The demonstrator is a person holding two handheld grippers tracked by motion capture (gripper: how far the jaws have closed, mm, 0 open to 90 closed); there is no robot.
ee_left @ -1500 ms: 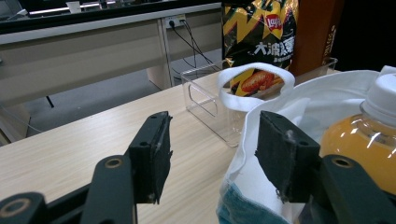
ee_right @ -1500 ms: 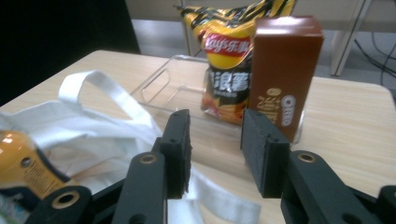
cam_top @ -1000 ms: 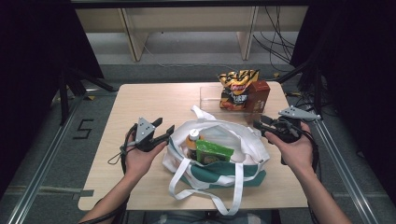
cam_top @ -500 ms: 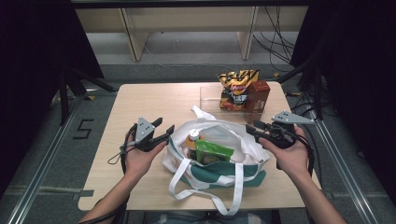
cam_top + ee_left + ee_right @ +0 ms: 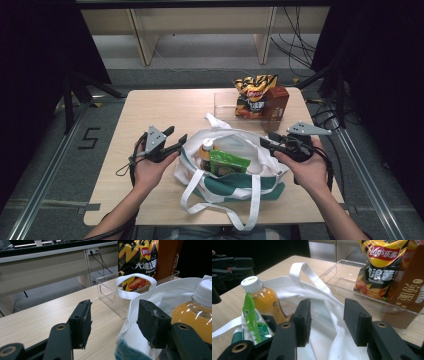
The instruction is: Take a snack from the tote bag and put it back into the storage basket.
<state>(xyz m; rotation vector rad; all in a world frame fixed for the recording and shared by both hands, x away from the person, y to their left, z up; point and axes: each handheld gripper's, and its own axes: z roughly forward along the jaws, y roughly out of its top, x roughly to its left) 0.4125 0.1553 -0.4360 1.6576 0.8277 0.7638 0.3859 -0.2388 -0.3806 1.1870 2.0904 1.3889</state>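
A white tote bag (image 5: 235,175) with a green base lies open on the wooden table (image 5: 165,107). Inside it stand an orange drink bottle (image 5: 206,150) with a white cap and a green snack packet (image 5: 227,164). My left gripper (image 5: 176,135) is open at the bag's left rim. In the left gripper view (image 5: 112,320) the cloth edge (image 5: 130,315) sits just inside the right-hand jaw, unpressed. My right gripper (image 5: 266,140) is open at the bag's right rim. In the right gripper view (image 5: 327,317) white cloth (image 5: 287,290) lies beyond the jaws, with the bottle (image 5: 262,300) and the packet (image 5: 252,320) to the left.
A clear plastic tray (image 5: 222,102) stands at the table's far right, holding a black-and-yellow chips bag (image 5: 252,95) and a brown carton (image 5: 276,102). The bag's white handles (image 5: 250,210) trail toward the near table edge. Shelving and cables lie beyond the table.
The right gripper has shifted a little left and turned toward the bag's right rim. The left gripper and the bag have stayed put.
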